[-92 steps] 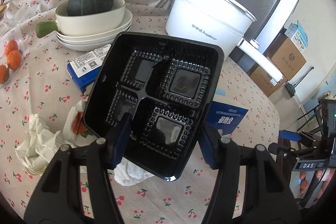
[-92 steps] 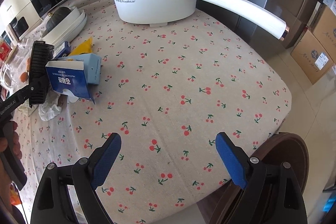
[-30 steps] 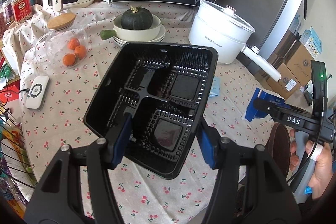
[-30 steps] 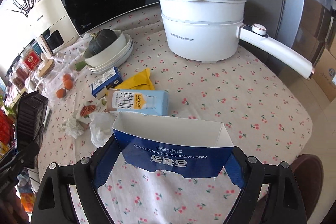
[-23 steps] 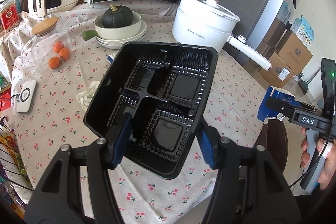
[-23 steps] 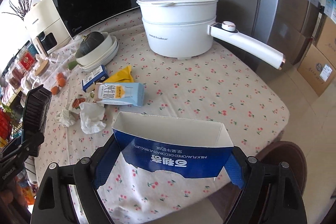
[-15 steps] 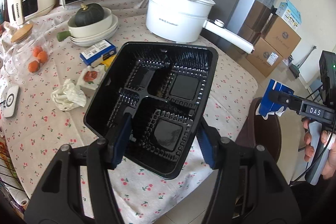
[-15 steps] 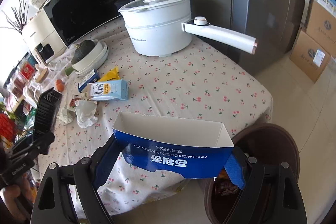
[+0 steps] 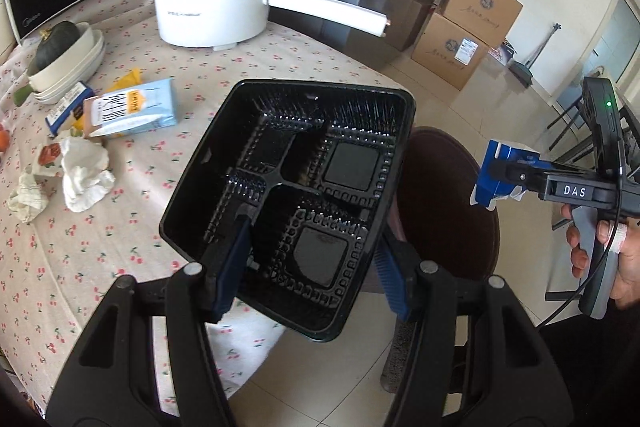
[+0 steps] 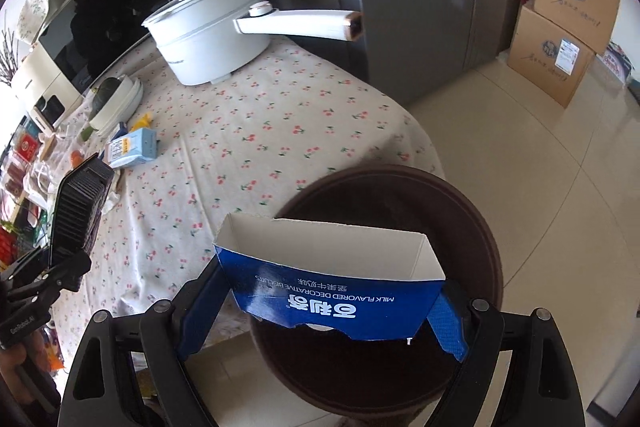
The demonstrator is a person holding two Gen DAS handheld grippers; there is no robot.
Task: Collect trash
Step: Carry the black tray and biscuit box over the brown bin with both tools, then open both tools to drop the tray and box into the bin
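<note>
Right gripper (image 10: 320, 311) clamps torn blue box (image 10: 332, 291), open side up, long axis left-right, above bin (image 10: 460, 227); left gripper (image 9: 308, 267) clamps black tray (image 9: 288, 195).

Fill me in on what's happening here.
A person is clearing trash. The right gripper holds a torn blue biscuit box above the brown trash bin. The left gripper grips a black compartment tray beside the table. A milk carton and crumpled tissues remain on the tablecloth.

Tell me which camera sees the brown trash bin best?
The right wrist view: the trash bin fills the picture with its round rim open, right under the blue box. The left wrist view shows only part of the bin behind the black tray.
</note>
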